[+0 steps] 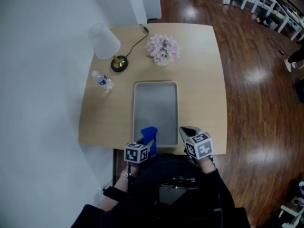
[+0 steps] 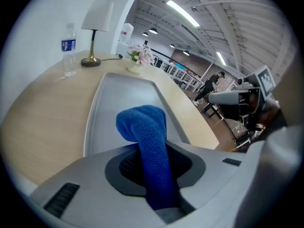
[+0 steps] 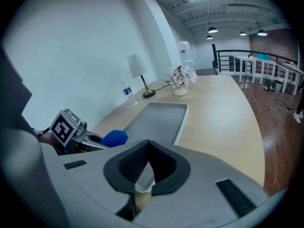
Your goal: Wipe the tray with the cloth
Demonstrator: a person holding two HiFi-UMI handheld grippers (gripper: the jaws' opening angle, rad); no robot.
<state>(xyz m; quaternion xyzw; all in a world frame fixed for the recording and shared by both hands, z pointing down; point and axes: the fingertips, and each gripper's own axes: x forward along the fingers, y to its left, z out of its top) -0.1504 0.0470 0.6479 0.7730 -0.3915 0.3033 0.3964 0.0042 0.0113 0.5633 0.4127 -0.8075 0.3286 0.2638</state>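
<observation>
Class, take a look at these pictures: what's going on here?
A person is at a table with a gripper in each hand. The left gripper is shut on a blue cloth, held at the near end of the grey tray. The right gripper is shut and empty, beside the tray's near right corner. Whether the cloth touches the tray cannot be told.

Blue cloth [image 2: 148, 141], grey tray [image 1: 156, 103] (matte).

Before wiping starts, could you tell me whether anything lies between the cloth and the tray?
Nothing visible does: the tray is bare, and the left claw holds the cloth over its near end.
</observation>
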